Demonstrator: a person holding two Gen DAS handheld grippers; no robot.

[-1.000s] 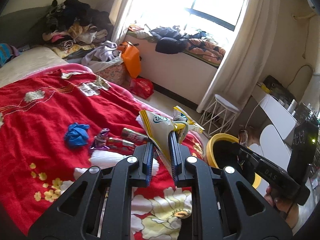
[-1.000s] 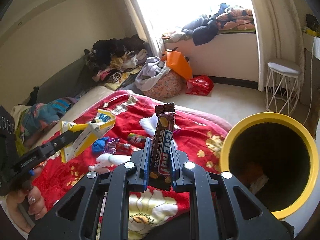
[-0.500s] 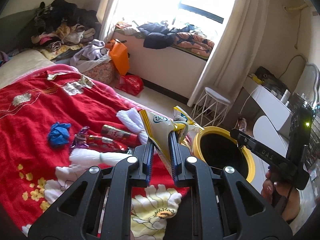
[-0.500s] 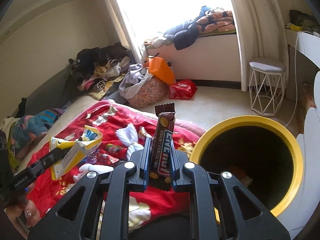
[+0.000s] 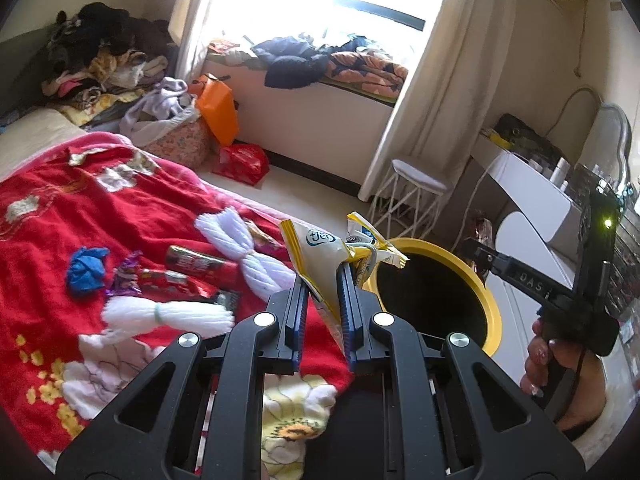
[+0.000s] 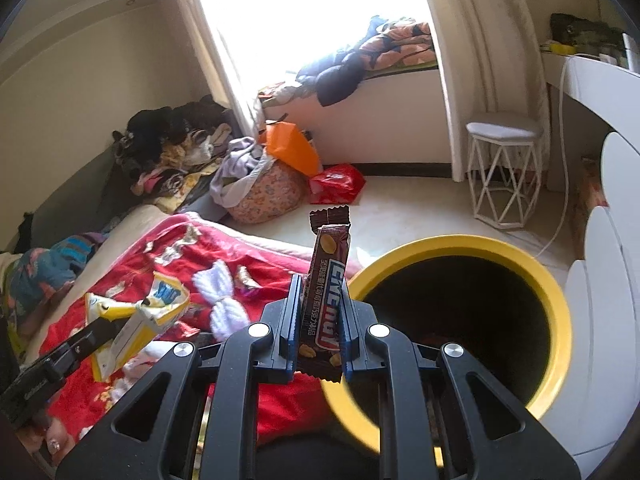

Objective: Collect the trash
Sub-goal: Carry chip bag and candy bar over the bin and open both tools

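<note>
While the left tongs (image 5: 322, 280) stay out of it by clamping a yellow-and-white bag (image 5: 320, 256), the bin (image 5: 490, 304) sits just right of their tips, its yellow rim near but not under the bag. Left of the tongs, on the bed (image 5: 48, 184), trash is left to collect: a blue wad (image 5: 86, 268), a purple wrapper (image 5: 128, 278) and red wrappers (image 5: 192, 266). Beyond the bin, the right tongs' tips are cut off.

From the right wrist, the right tongs (image 6: 320, 312) are clamped on a brown bar (image 6: 326, 292), just left of the bin (image 6: 560, 320). Neither piece is dropped yet, I judge. The bin's dark inside shows little; something red lies there, unclear. The bag (image 6: 136, 320) shows at far left.
</note>
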